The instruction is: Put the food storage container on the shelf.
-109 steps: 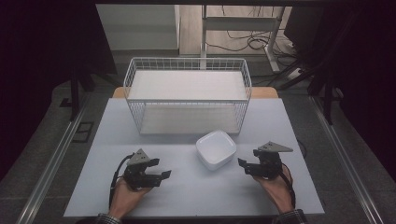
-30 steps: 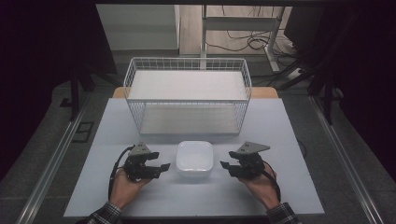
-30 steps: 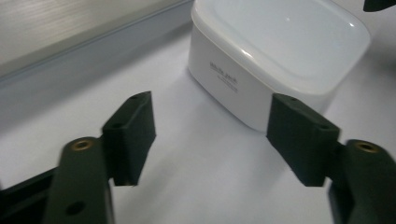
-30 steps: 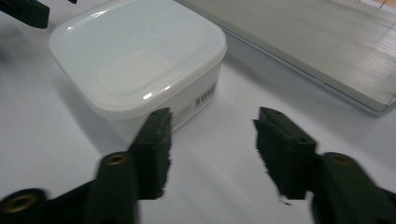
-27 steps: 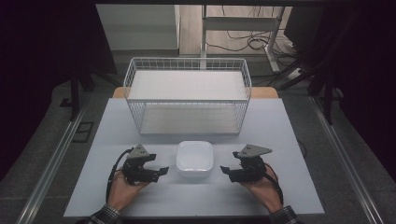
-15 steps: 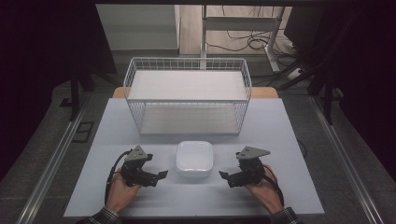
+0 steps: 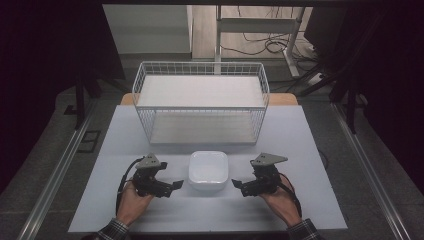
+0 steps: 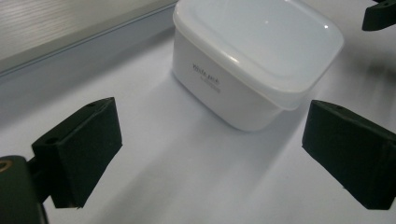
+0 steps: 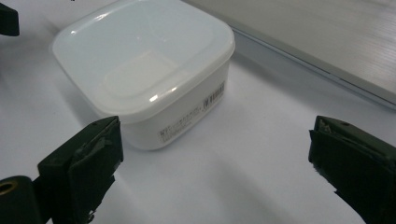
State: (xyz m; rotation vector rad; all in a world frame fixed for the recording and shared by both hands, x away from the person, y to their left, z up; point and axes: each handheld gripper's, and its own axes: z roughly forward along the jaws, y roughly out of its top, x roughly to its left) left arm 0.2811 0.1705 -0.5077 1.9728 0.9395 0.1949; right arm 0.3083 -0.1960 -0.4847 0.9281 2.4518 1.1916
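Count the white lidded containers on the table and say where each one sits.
1. The white lidded container sits on the table in front of the wire basket, between the left gripper and the right gripper.

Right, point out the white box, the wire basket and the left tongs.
white box (image 7: 208,169): high view, middle of its lid.
wire basket (image 7: 200,65): high view, back rim.
left tongs (image 7: 176,185): high view, between the tips of the open jaws.

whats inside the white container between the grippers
The white container has its lid on. The lid is cloudy white, so what is inside cannot be seen.
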